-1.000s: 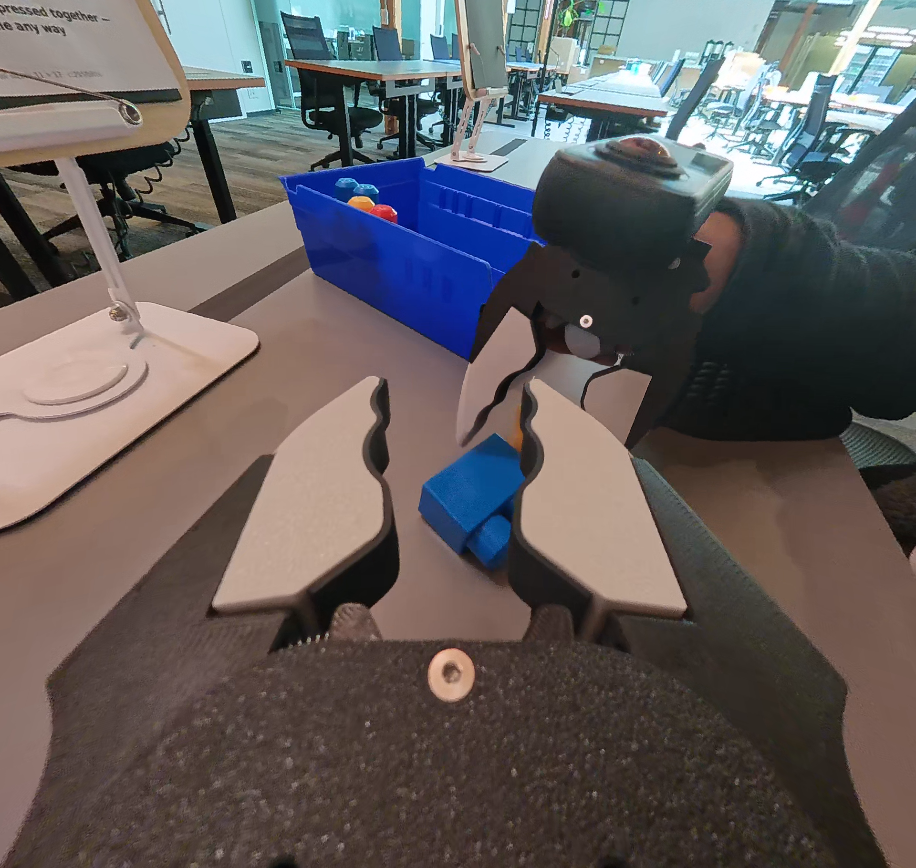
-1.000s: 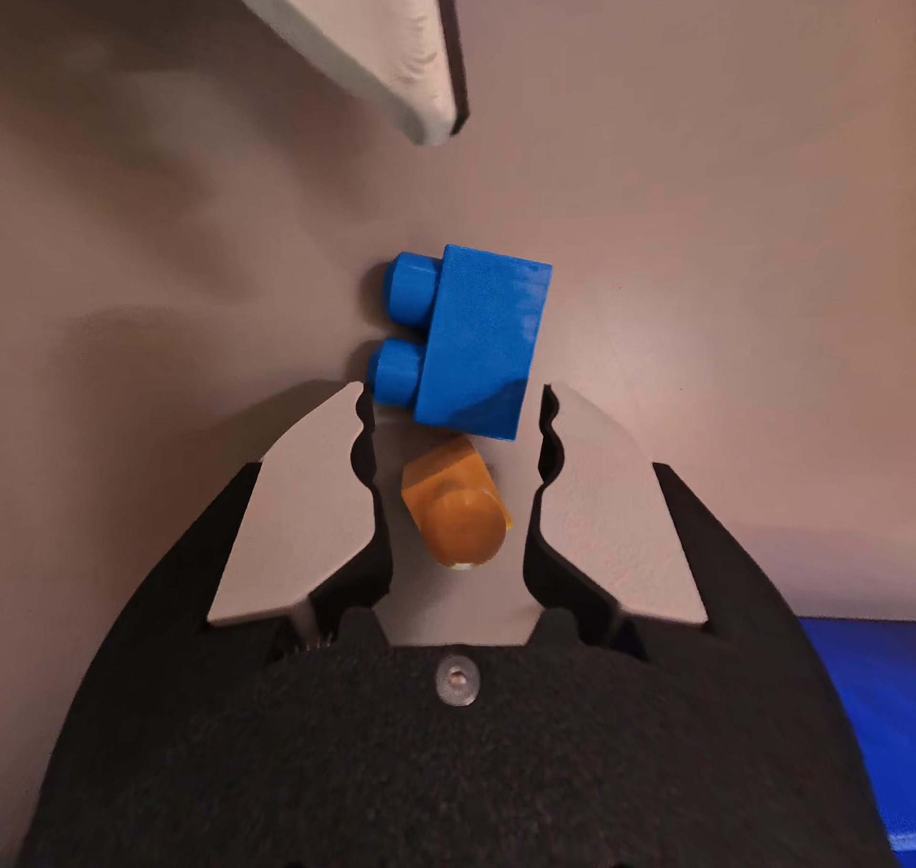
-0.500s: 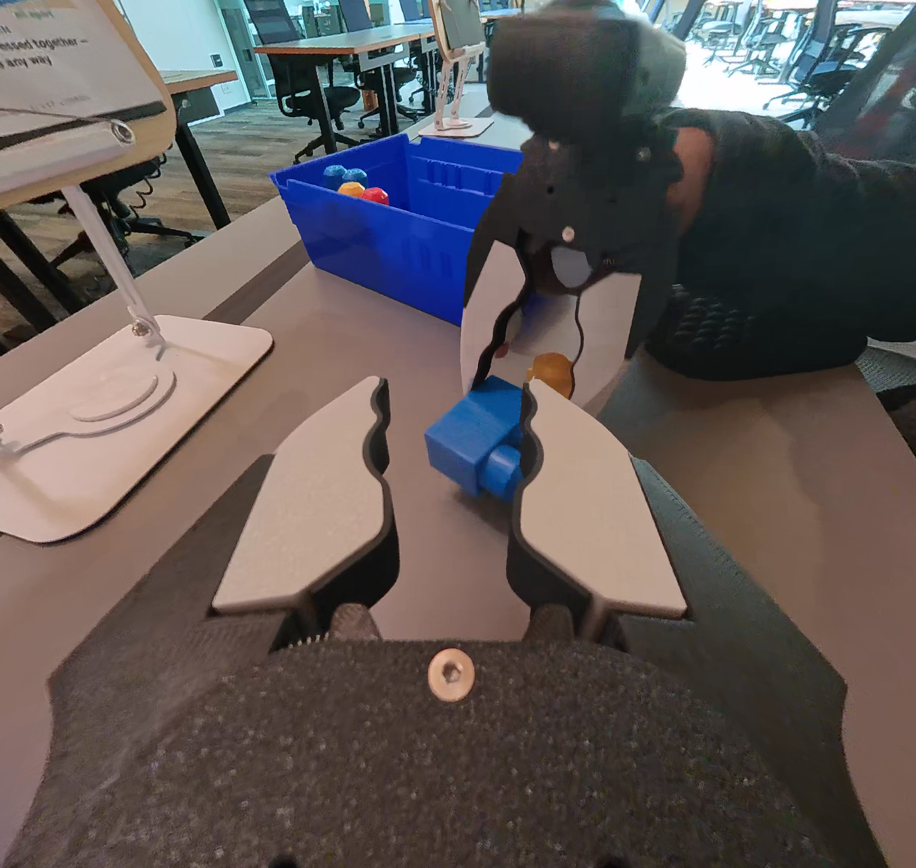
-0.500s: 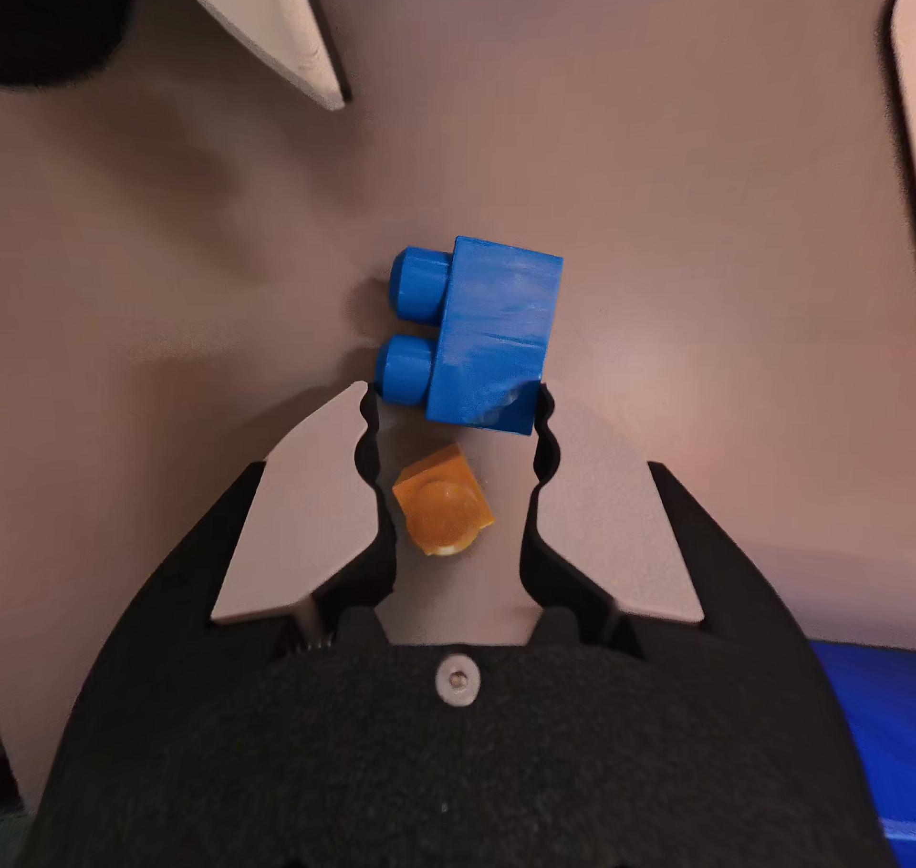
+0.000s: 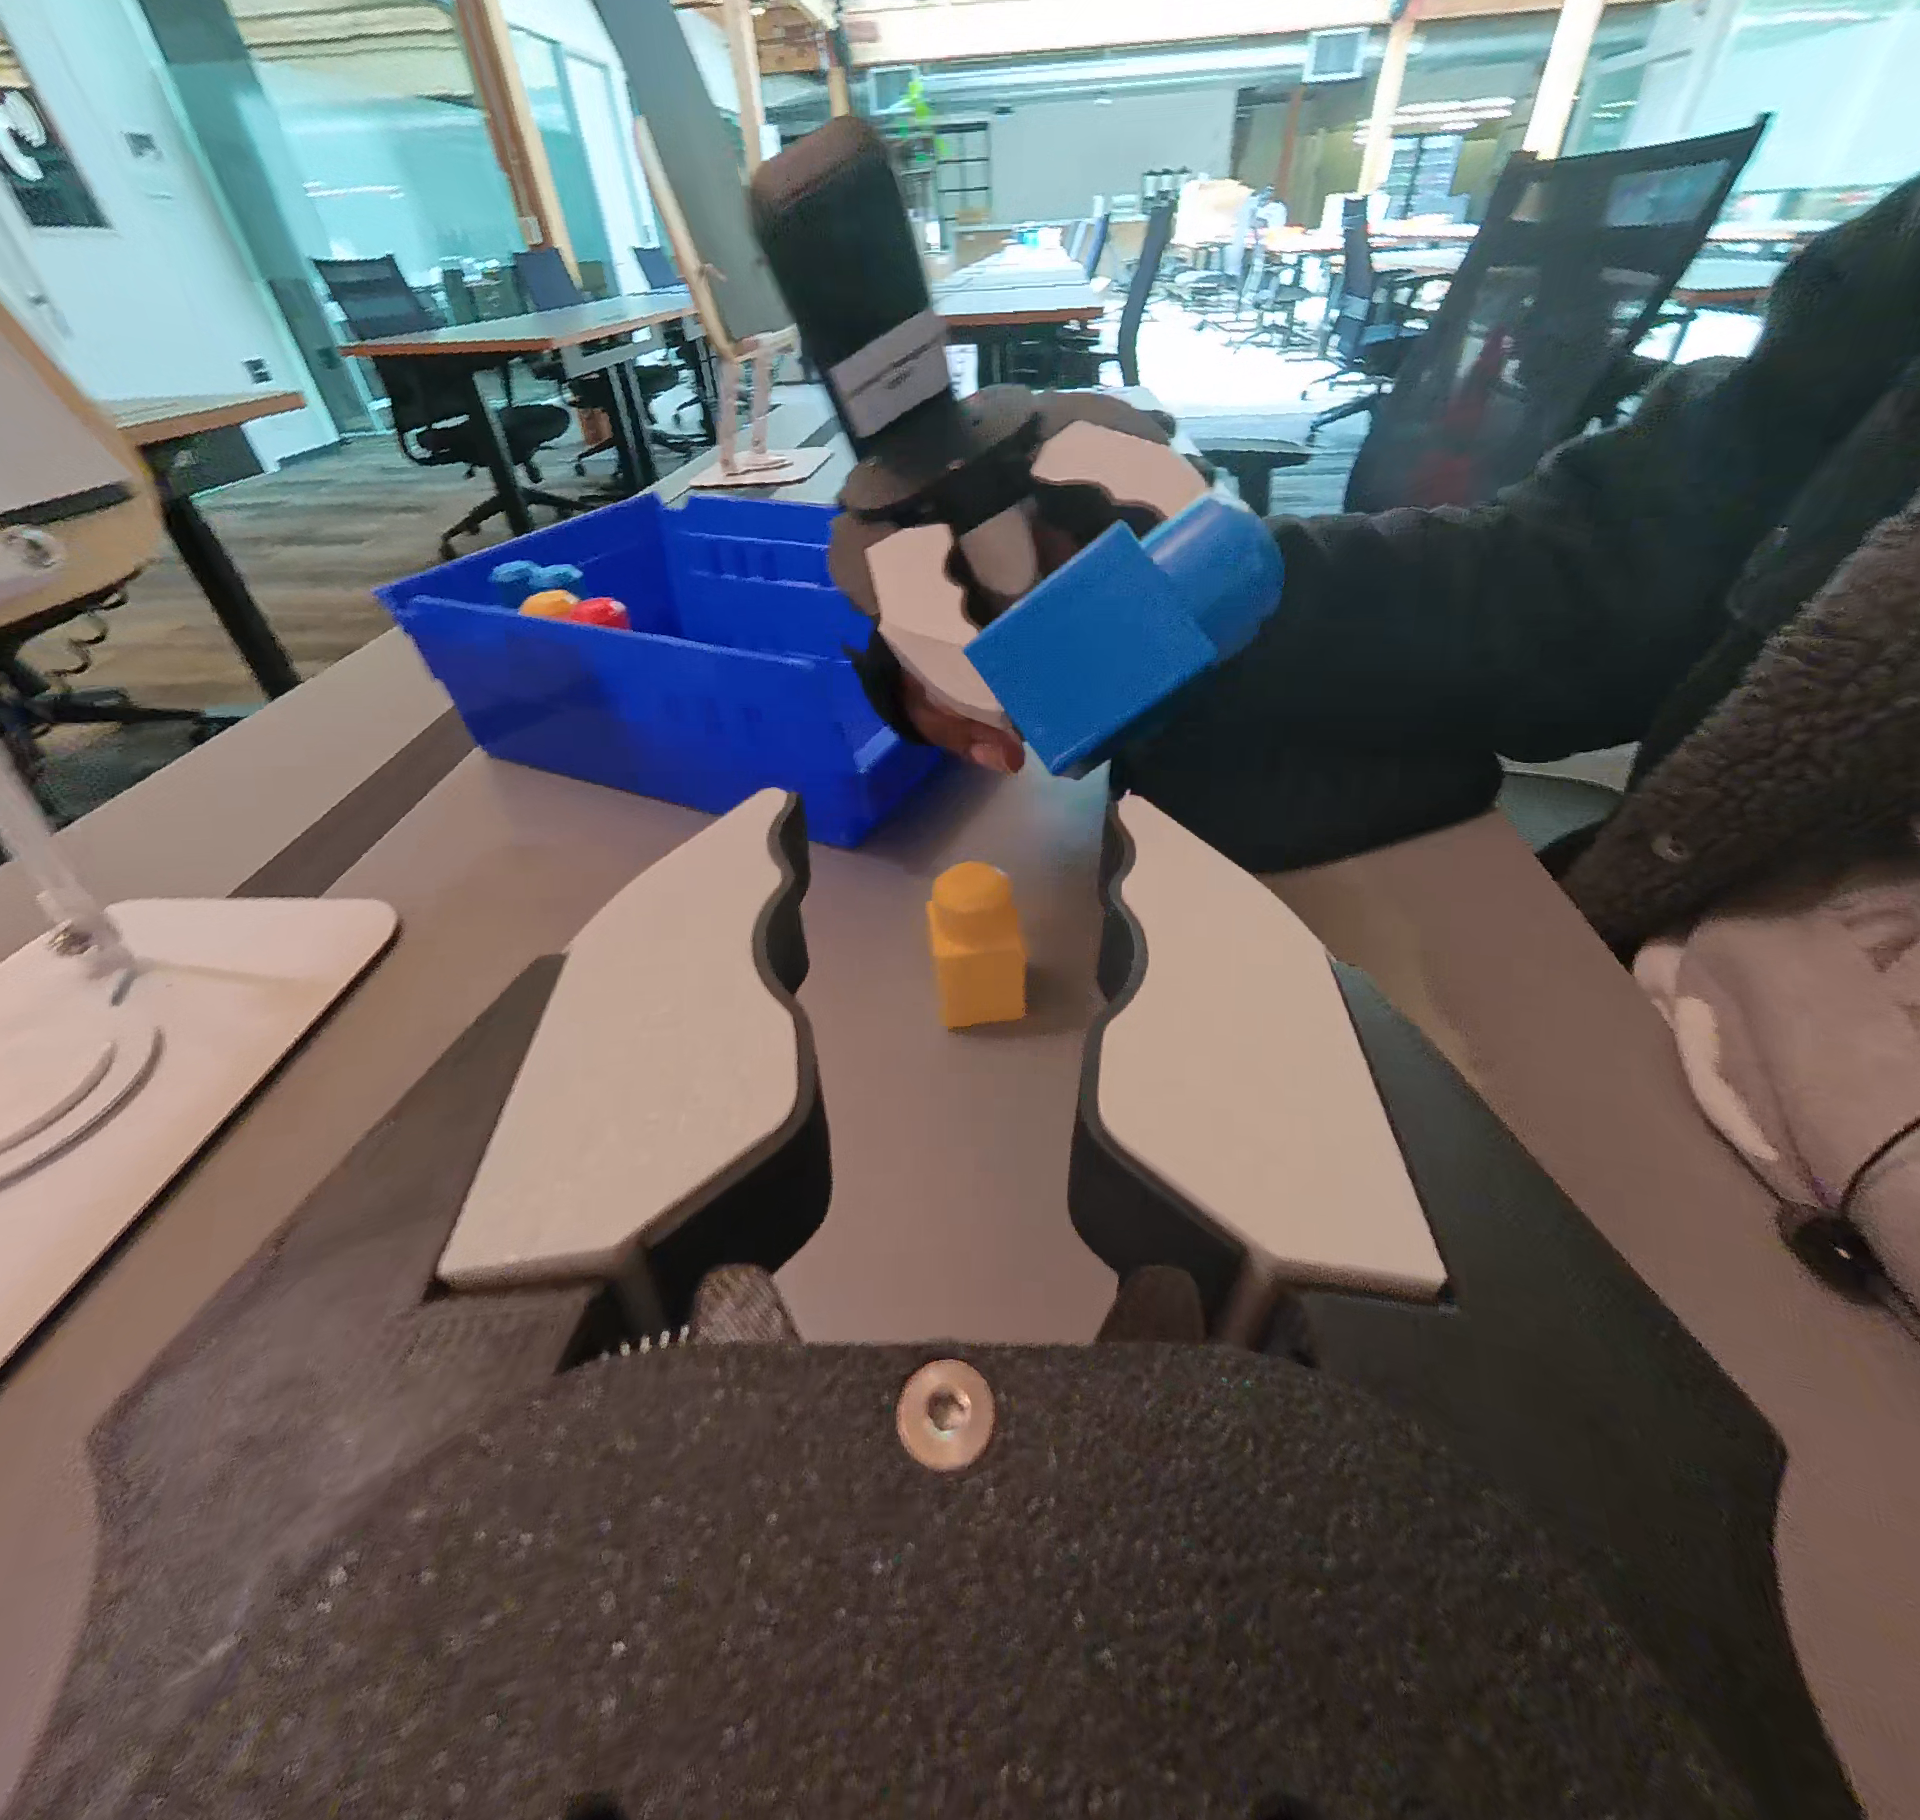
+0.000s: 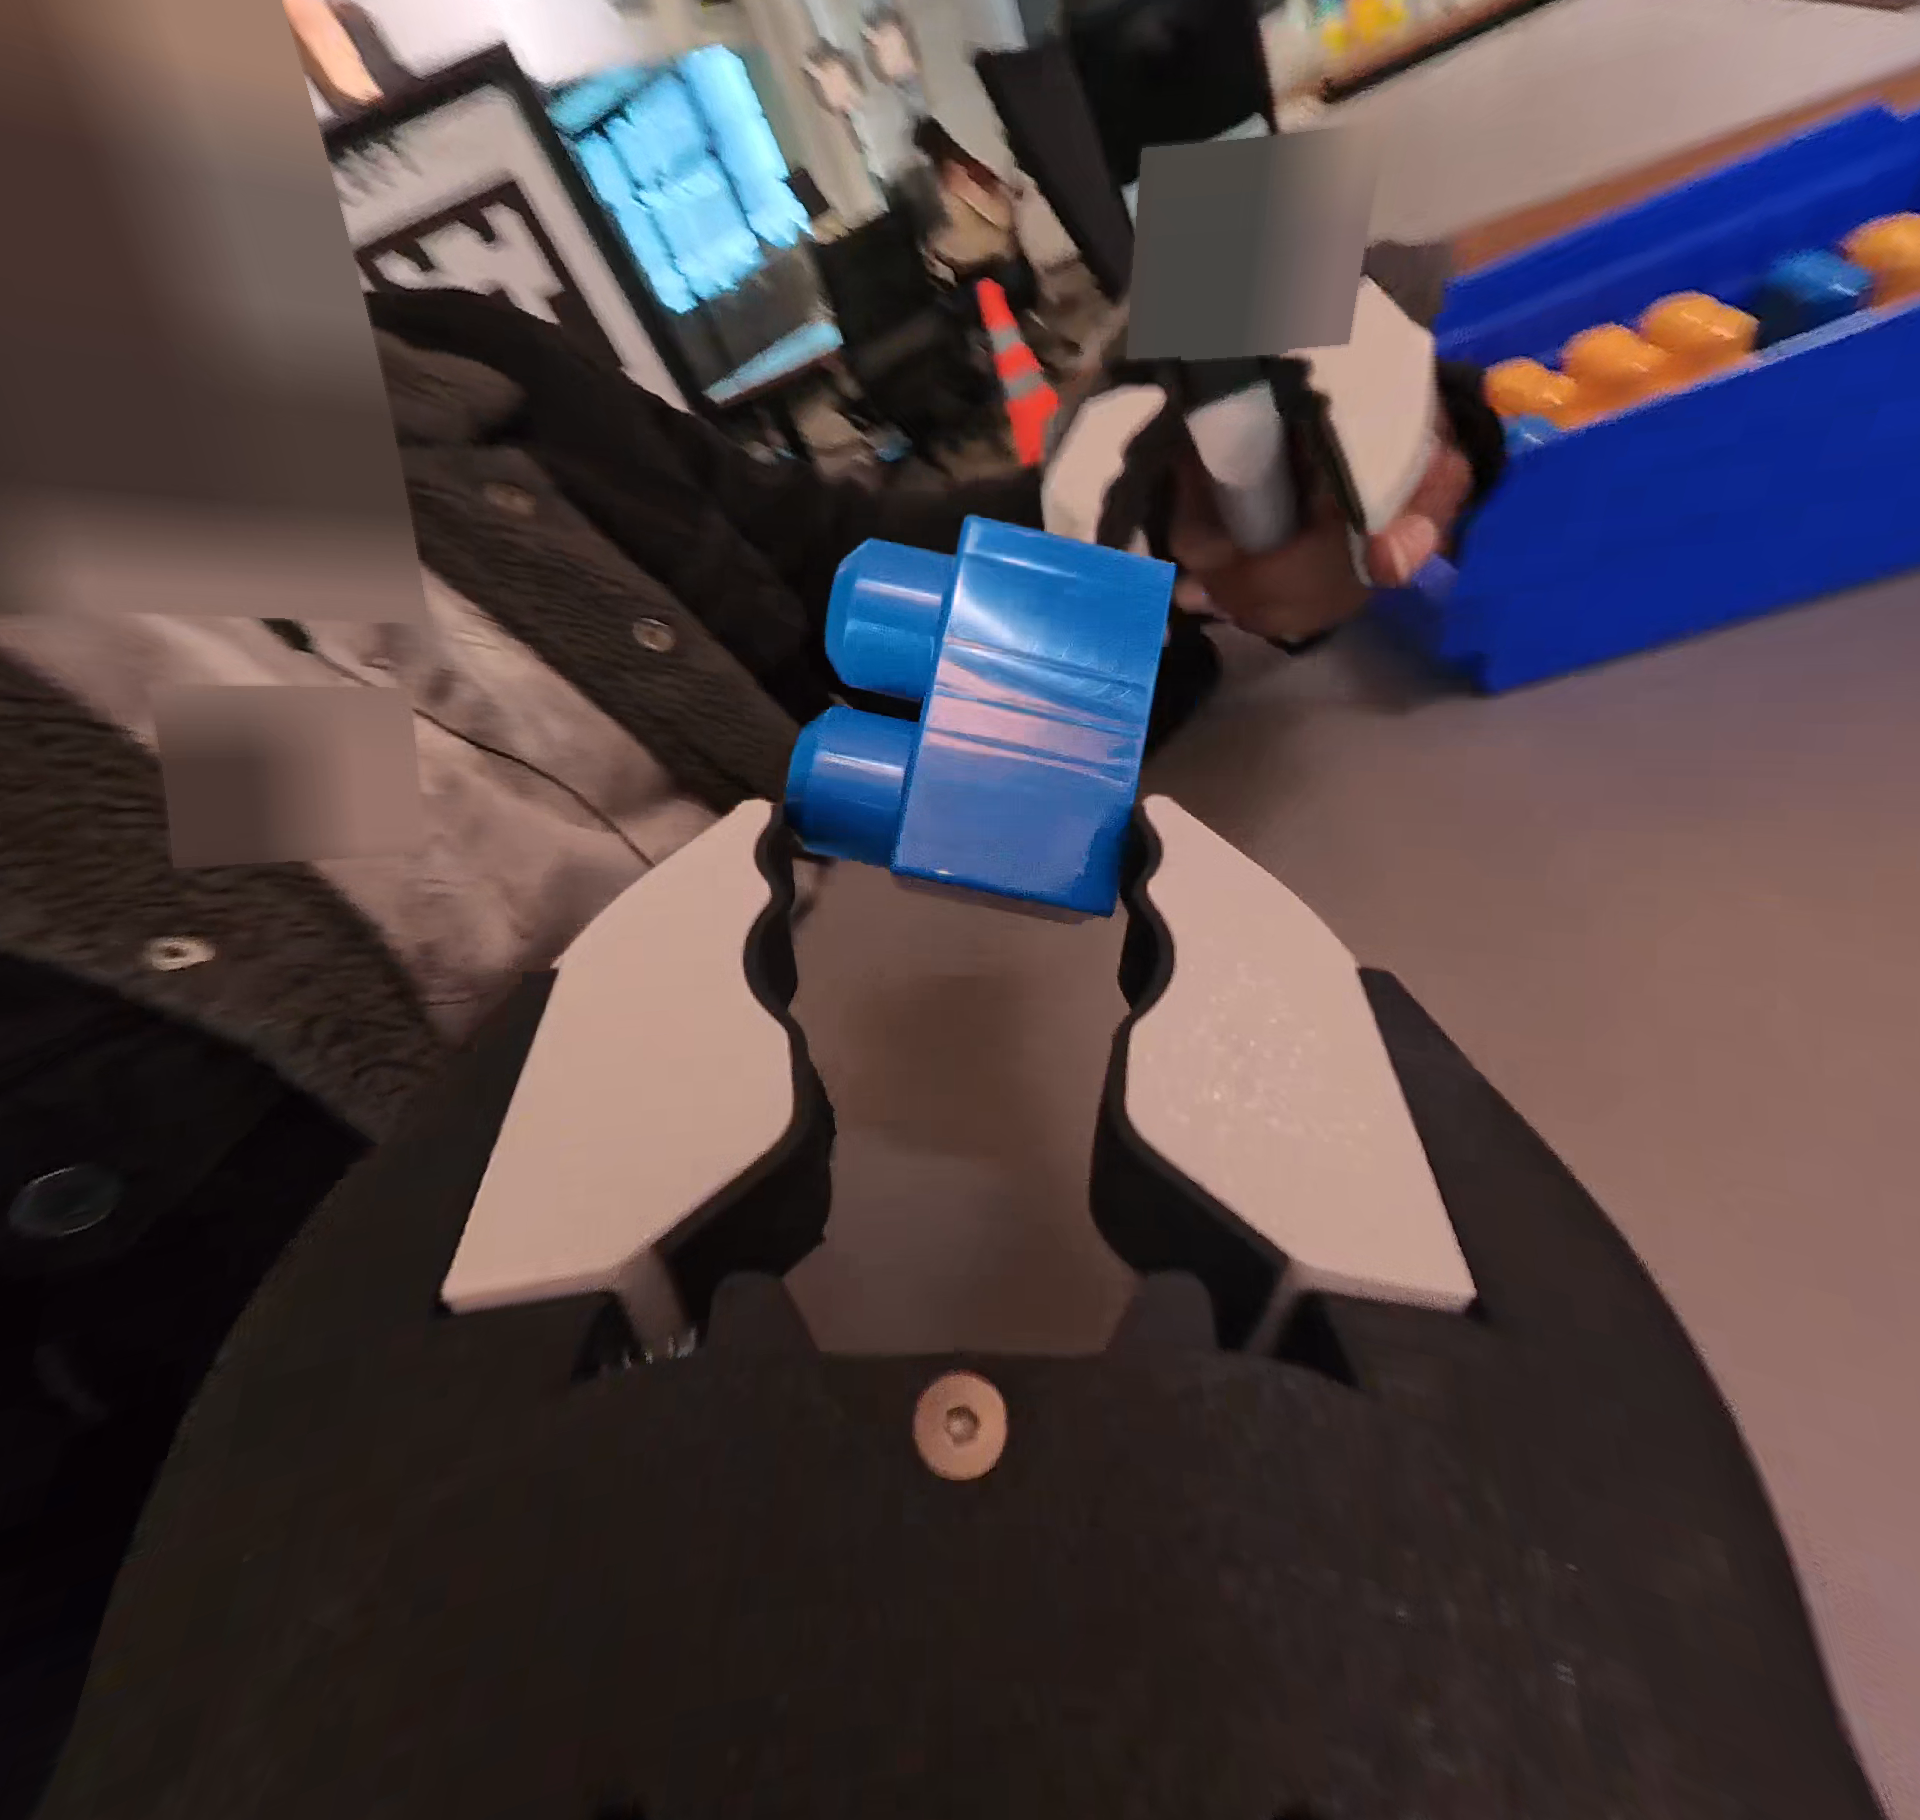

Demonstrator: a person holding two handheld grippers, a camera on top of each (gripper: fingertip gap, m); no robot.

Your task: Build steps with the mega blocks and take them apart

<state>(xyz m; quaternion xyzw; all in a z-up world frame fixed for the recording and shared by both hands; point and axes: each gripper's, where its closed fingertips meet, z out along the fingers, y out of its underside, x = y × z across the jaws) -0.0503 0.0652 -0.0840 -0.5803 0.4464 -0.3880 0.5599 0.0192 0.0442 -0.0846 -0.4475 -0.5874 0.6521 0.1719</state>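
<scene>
A blue two-stud block (image 6: 1013, 721) is pinched at the tips of the right gripper (image 6: 951, 835), lifted above the grey bench (image 5: 935, 1178), while a small orange block (image 5: 977, 949) stands upright between the left gripper's (image 5: 951, 845) spread, empty fingers, near a blue bin (image 5: 665, 669).

Both wrist cameras sit low over the grey table (image 5: 520, 866), facing each other, sharing the blue bin (image 5: 665, 690)

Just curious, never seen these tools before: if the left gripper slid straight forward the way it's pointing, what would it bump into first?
Most likely the small orange block, standing upright on the table just ahead of the open left gripper. Beyond it sits the blue bin, though depth is hard to judge.
</scene>
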